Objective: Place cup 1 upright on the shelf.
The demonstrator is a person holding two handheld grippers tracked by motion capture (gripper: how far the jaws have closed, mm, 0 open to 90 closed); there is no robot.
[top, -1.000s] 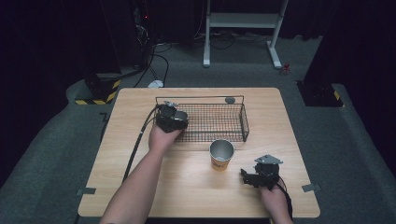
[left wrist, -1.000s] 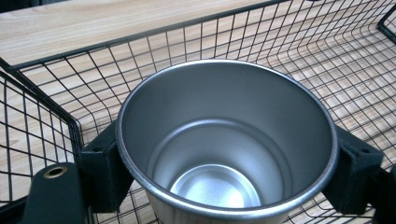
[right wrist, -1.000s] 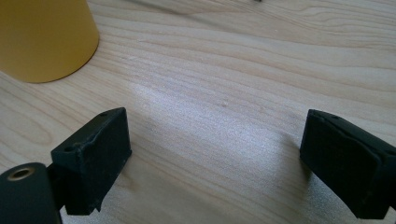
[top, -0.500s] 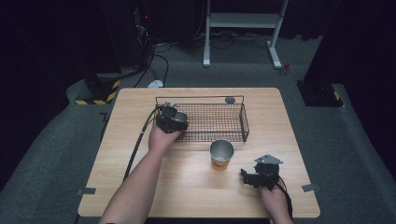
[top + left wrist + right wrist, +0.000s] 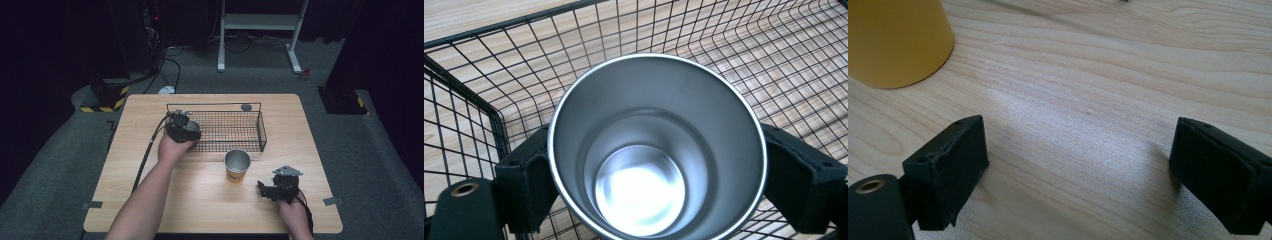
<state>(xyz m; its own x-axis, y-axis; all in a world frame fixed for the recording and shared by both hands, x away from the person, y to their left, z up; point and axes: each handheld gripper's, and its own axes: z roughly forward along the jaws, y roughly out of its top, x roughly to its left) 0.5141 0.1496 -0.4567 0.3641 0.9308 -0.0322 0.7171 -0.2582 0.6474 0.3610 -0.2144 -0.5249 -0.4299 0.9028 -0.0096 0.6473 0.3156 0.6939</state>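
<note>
Label on yellow cup (image 5: 236, 166) too small to read.

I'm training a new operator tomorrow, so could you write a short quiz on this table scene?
1. True or false: the right gripper holds the yellow cup.
2. What is between the left gripper's jaws? A: a steel cup. B: a spoon. C: nothing.
3. What container is that steel cup inside?

Key:
1. False. Its jaws stand open over the bare table, apart from the yellow cup.
2. A. The jaws have just been opening, with the cup between them.
3. The wire basket.
</note>
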